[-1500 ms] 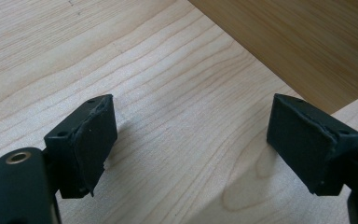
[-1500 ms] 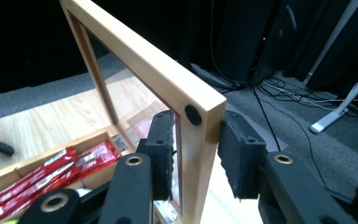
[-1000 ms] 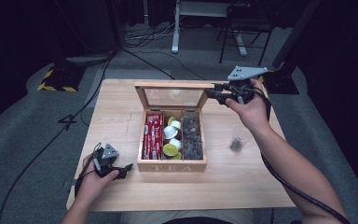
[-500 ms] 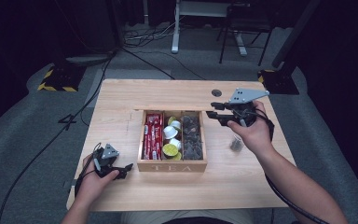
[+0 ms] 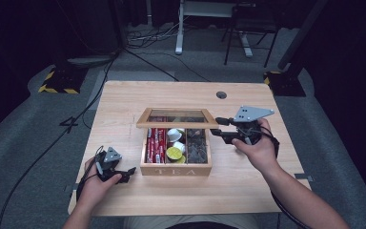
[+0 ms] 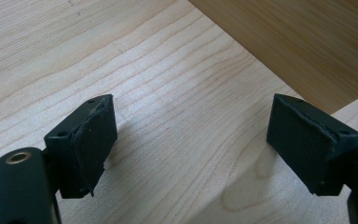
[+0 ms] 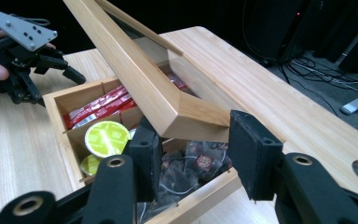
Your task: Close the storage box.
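A wooden tea box (image 5: 176, 169) stands mid-table with red sachets (image 5: 156, 143), a green capsule (image 5: 174, 153) and dark tea bags (image 5: 198, 148) inside. Its glass-paned lid (image 5: 176, 116) hangs tilted over the box, partly lowered. My right gripper (image 5: 220, 129) has the lid's right corner (image 7: 186, 116) between its pads, one on each side. Its jaws have just been opening a little with the corner still between them. To the left of the box my left gripper (image 5: 124, 174) rests on the table, its jaws (image 6: 191, 140) open over bare wood.
The light wooden table (image 5: 267, 191) has a round cable hole (image 5: 221, 95) at the back right. Cables and a stand's legs (image 5: 178, 47) lie on the grey floor behind it. There is room on the table right and front of the box.
The right gripper has come down and toward the near side with the lid, which has swung from upright to leaning over the box. The left hand has stayed put.
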Tool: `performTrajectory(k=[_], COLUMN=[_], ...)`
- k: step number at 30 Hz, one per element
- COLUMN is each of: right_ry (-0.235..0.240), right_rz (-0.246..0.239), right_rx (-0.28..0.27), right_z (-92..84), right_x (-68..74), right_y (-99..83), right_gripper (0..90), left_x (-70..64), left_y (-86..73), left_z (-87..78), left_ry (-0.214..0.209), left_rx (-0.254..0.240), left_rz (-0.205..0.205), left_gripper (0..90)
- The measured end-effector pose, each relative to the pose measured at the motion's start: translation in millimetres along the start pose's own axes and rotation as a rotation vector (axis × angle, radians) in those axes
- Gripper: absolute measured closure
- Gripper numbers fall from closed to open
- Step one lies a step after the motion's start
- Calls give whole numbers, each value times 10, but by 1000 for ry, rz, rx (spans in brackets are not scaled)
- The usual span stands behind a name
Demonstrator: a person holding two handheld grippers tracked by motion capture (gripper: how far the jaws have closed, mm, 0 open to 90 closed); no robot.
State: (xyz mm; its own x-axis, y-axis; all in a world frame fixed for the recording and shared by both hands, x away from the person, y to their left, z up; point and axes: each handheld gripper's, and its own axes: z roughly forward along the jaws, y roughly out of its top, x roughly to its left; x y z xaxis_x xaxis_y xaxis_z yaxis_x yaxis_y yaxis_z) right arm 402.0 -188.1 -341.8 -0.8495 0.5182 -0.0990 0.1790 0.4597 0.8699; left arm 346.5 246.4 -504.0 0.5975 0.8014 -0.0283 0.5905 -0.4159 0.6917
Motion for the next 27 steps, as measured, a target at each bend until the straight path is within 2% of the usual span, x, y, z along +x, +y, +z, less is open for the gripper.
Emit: performTrajectory(k=[6, 8, 12, 15, 24, 27], right_ry=[24, 18, 13, 31, 43, 35], right_rz=[15, 6, -2, 16, 17, 2], right_rx=[-3, 3, 3, -6, 10, 24], right_z=[30, 36, 44, 62, 111, 128], right_x=[69, 110, 143, 142, 206, 240], right_y=[-180, -226, -277, -345, -499, -544], right_gripper=[516, 515, 508, 486, 461, 461], left_x=[2, 4, 4, 4, 4, 4], left_y=[-2, -2, -2, -2, -3, -3], left_z=[-3, -4, -3, -4, -3, -3], left_ry=[-1, 0, 0, 0, -1, -1], left_rx=[2, 2, 1, 1, 1, 1], left_rz=[3, 5, 6, 6, 5, 5], left_gripper=[164, 164, 164, 164, 164, 164])
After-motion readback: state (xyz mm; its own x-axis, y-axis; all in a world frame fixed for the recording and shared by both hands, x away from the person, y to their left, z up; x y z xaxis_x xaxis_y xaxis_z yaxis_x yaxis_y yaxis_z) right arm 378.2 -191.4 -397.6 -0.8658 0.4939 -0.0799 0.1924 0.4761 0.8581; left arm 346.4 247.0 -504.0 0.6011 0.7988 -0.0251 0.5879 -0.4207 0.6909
